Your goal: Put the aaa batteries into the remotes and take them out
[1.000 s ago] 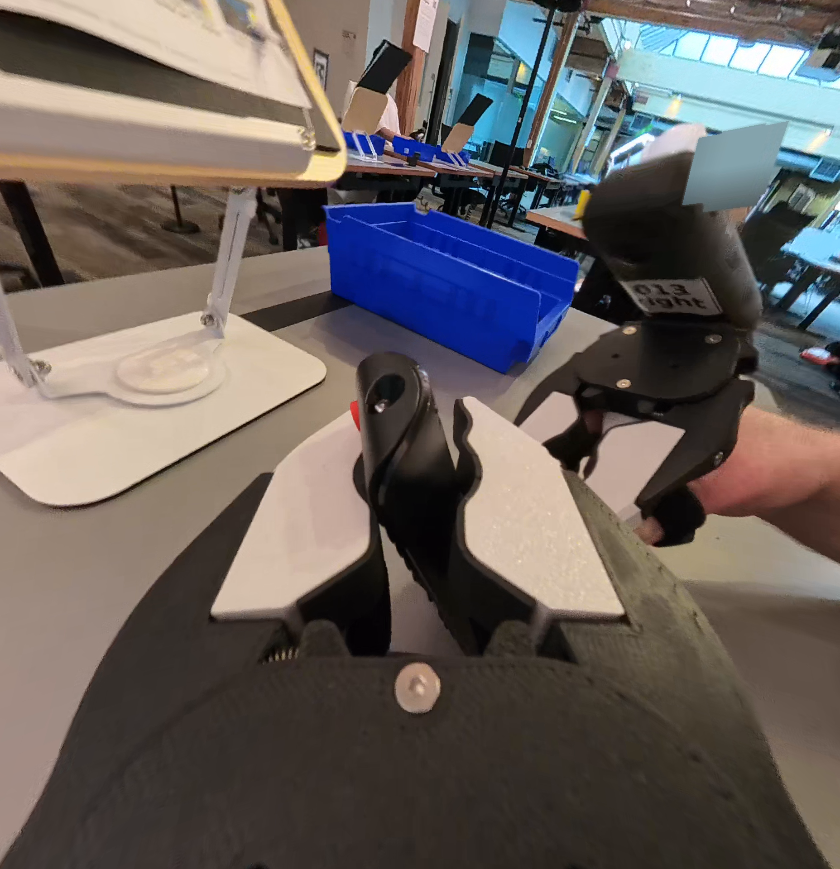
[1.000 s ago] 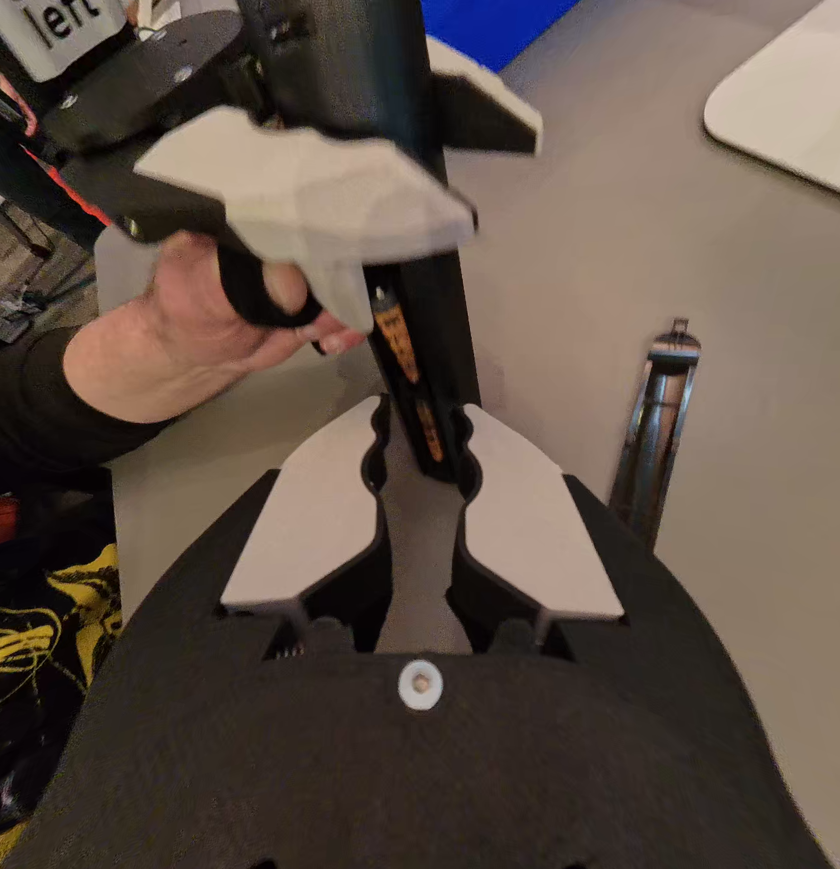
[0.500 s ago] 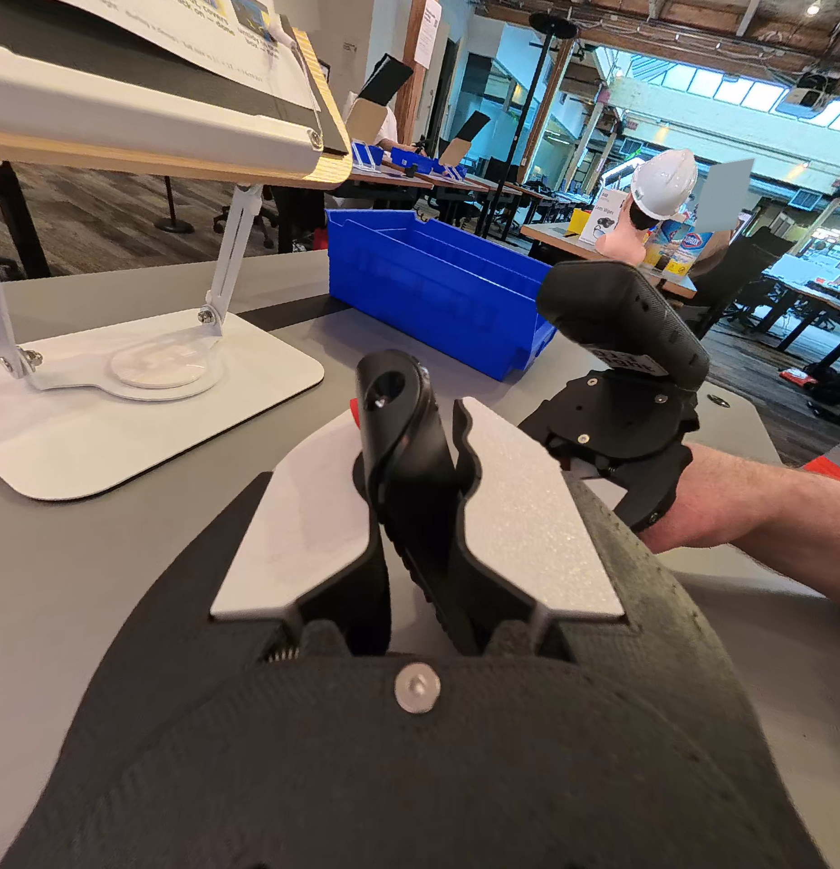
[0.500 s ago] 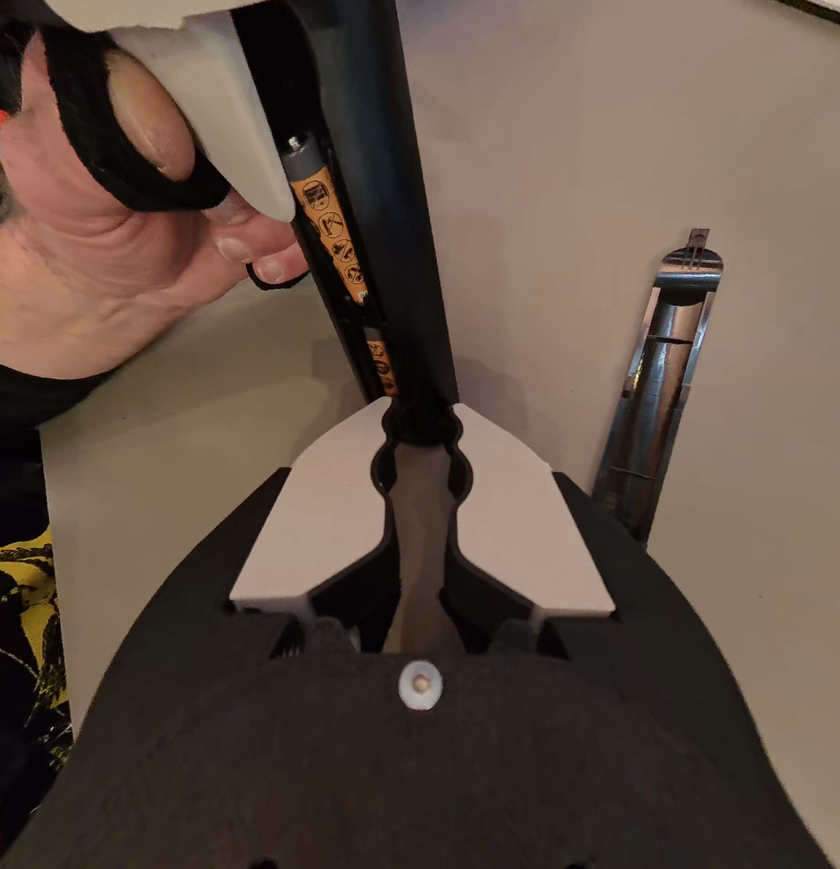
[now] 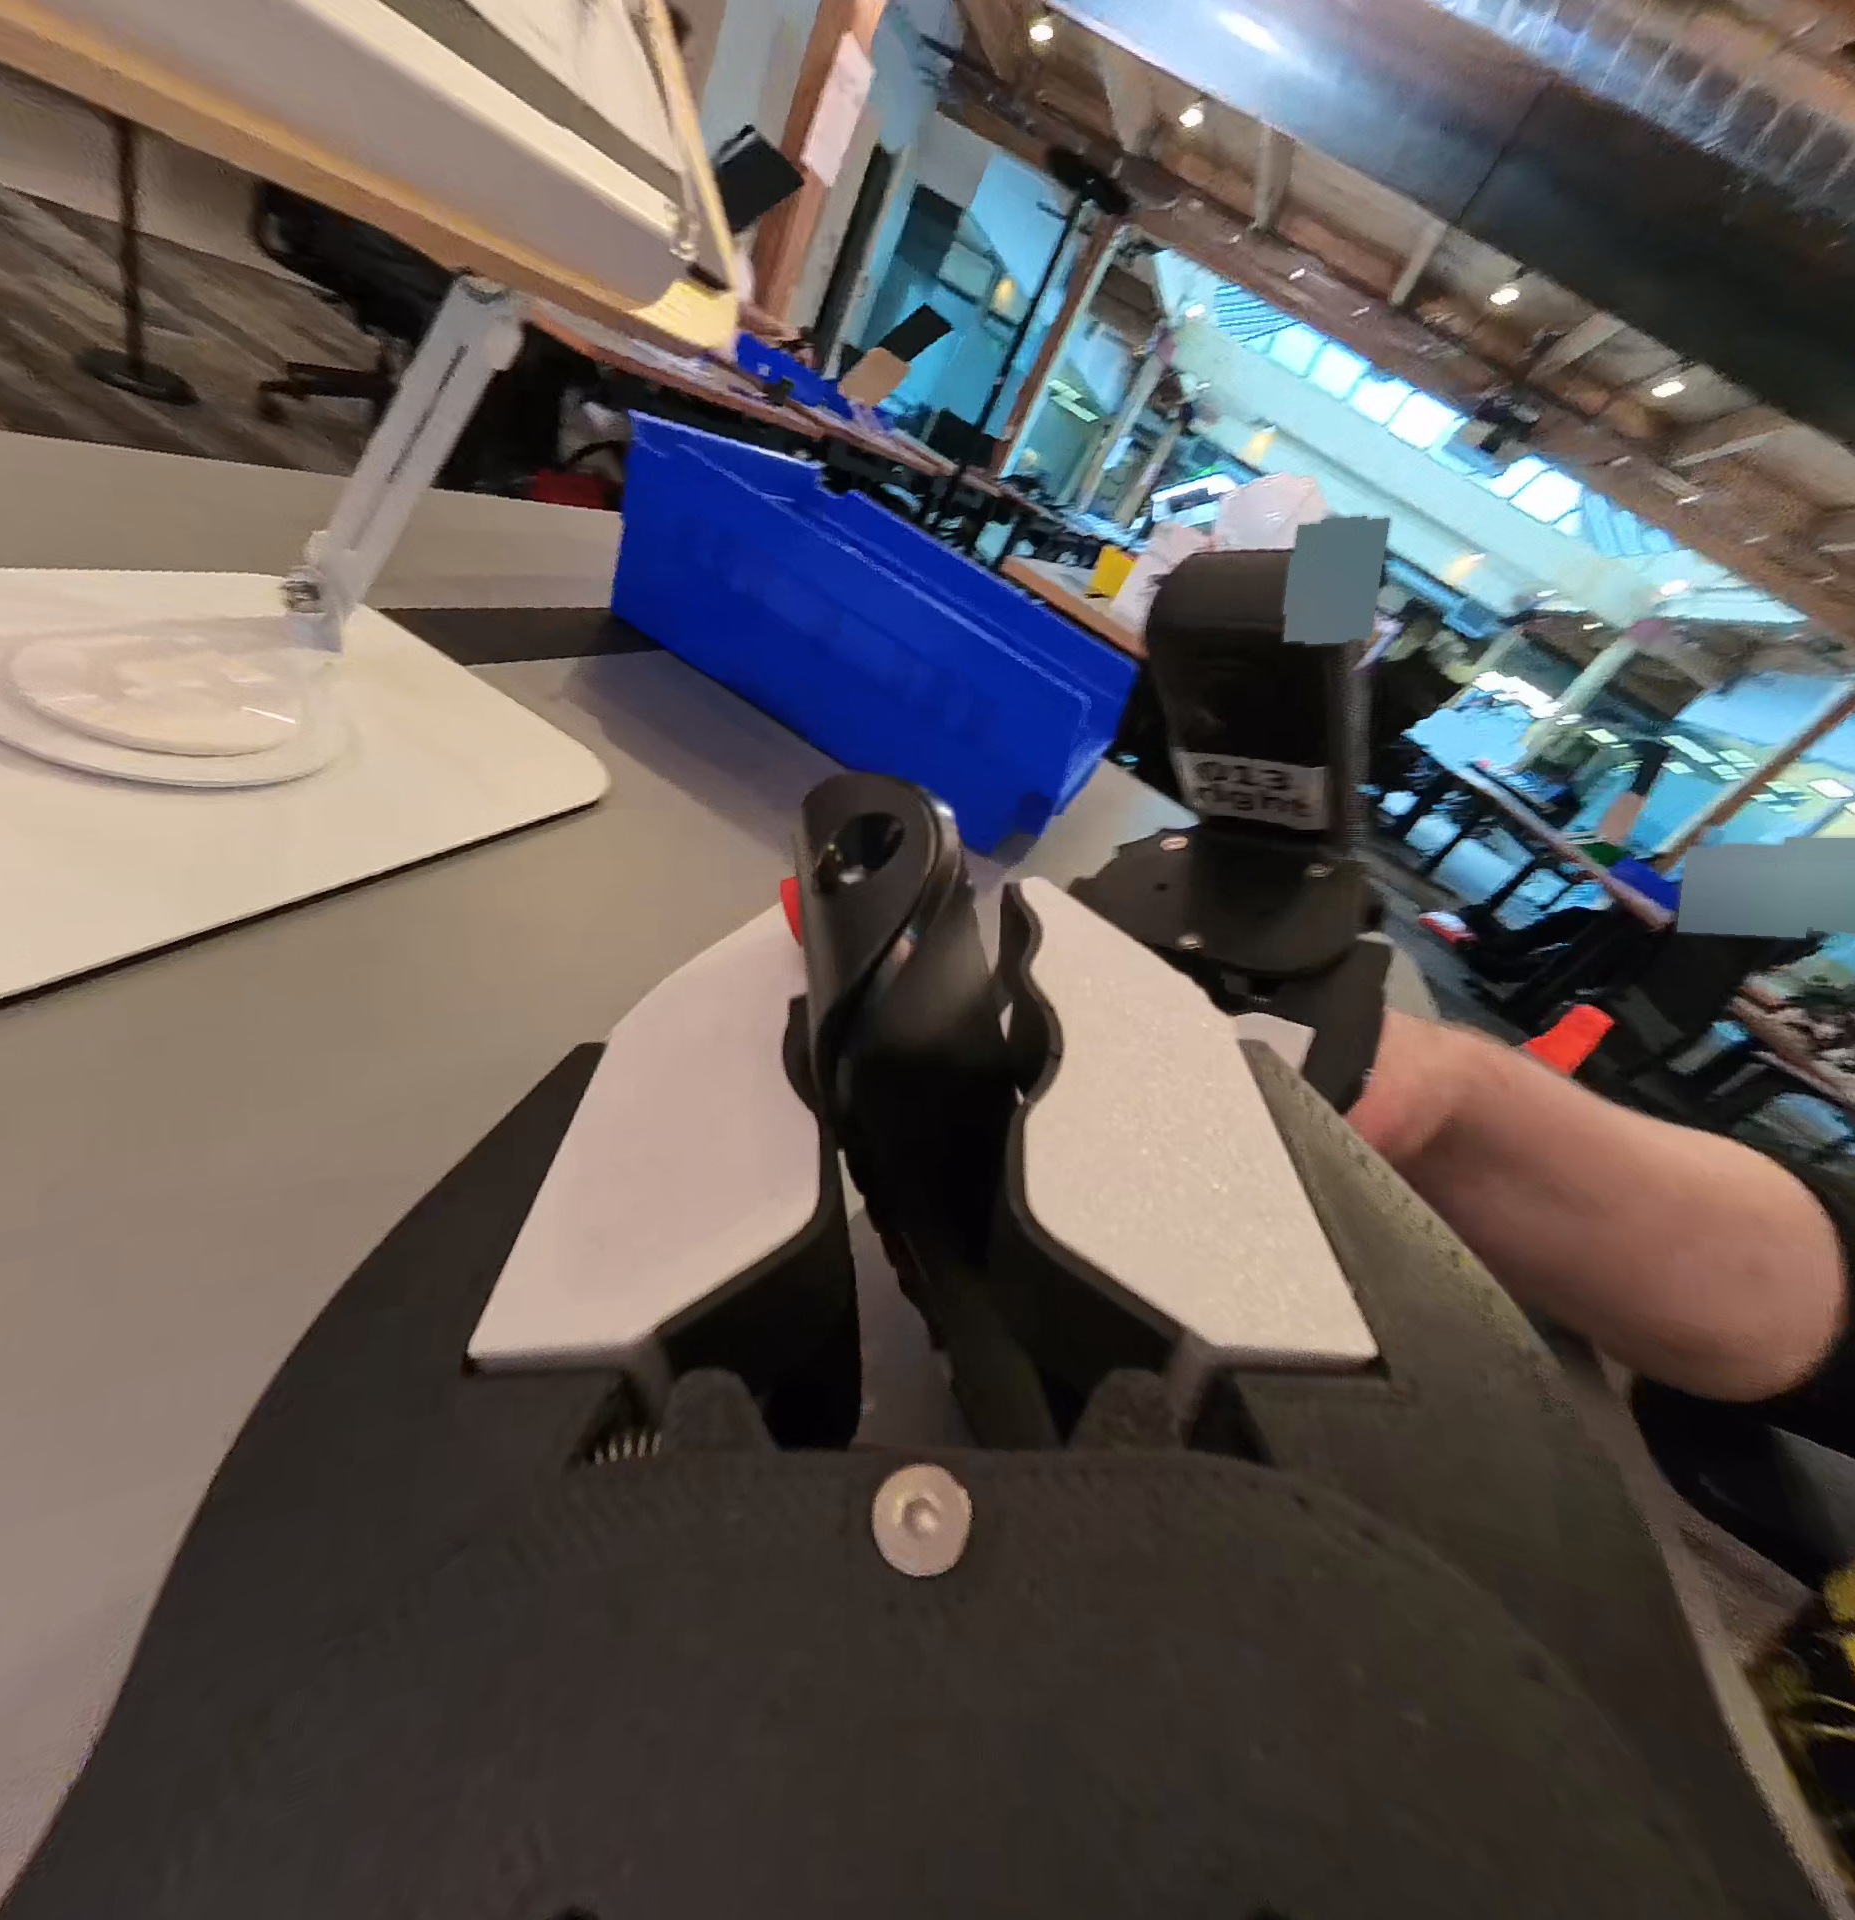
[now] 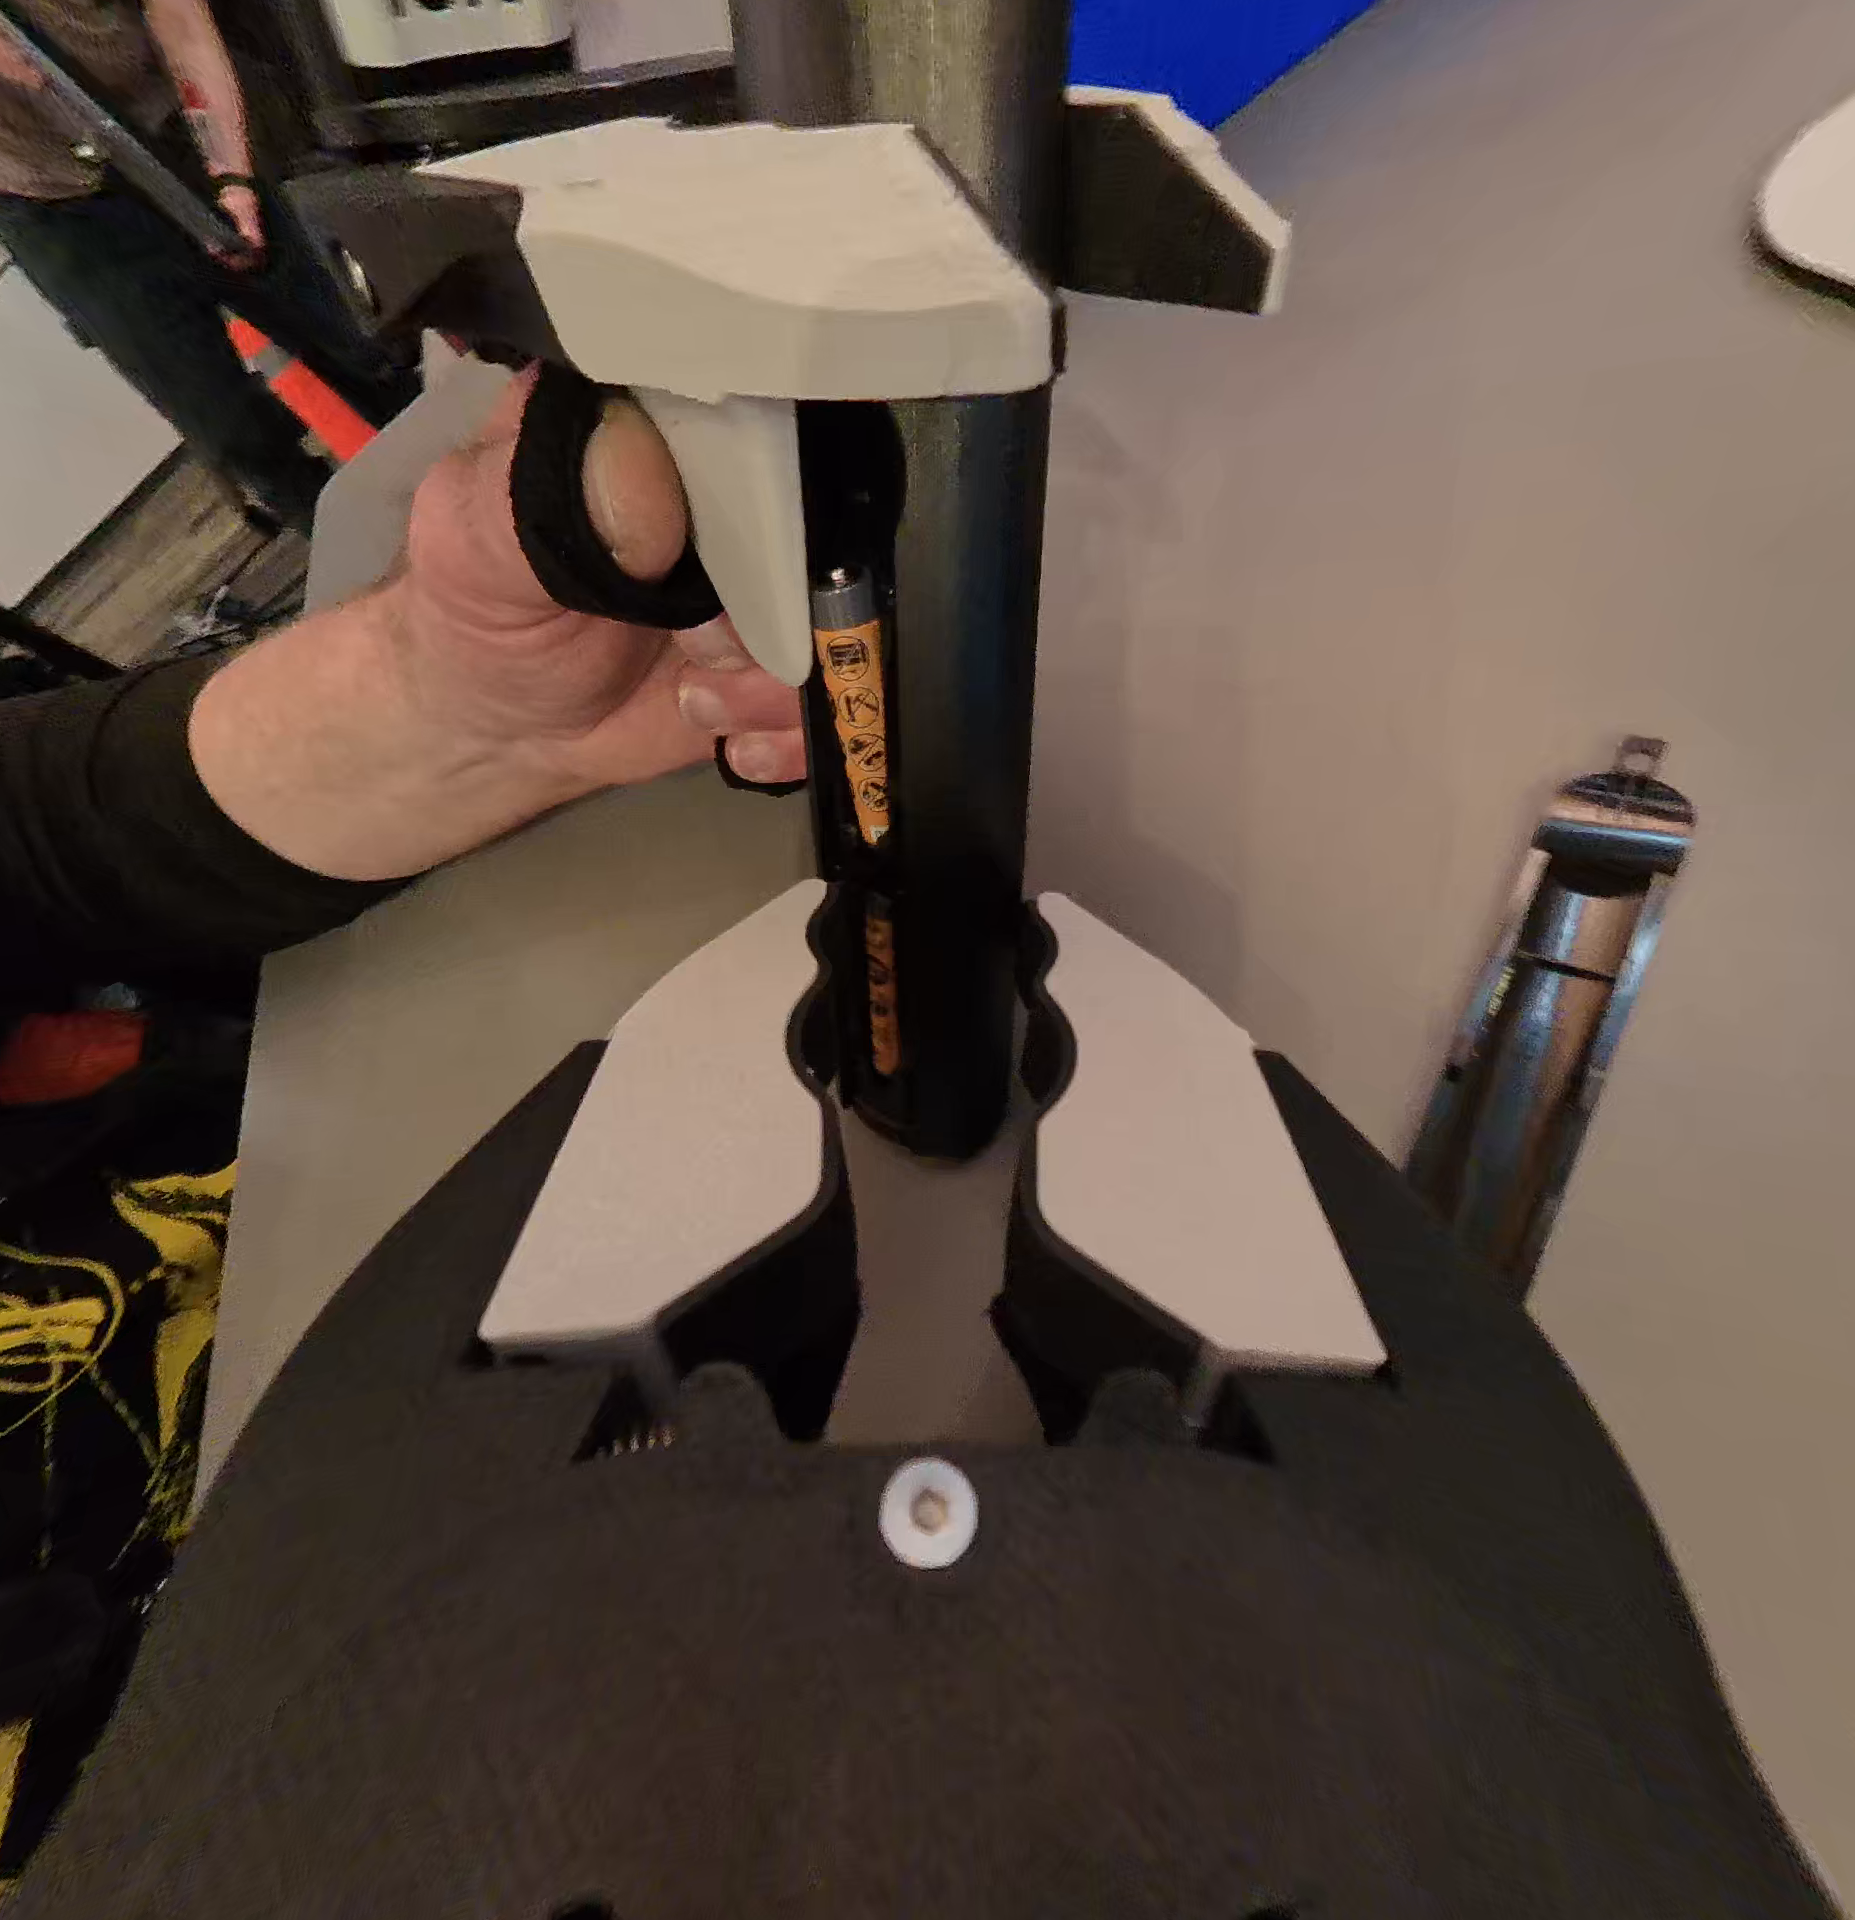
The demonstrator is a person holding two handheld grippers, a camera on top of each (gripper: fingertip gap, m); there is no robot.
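Grey worktop [image 6: 1370, 623] lies beneath both my tools. Left tool [image 5: 918, 997] clenches the black remote [image 5: 902, 997]; right tool [image 6: 928, 997], parted, straddles its lower end, orange batteries [image 6: 855, 707] seated inside.

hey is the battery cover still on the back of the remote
No, the remote has its compartment open with orange batteries exposed, and the battery cover lies apart on the table.

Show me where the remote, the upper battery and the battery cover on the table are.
remote [image 6: 970, 644], right wrist view, on its black side.
upper battery [image 6: 852, 707], right wrist view, on its orange body.
battery cover [image 6: 1557, 997], right wrist view, on its shiny middle.
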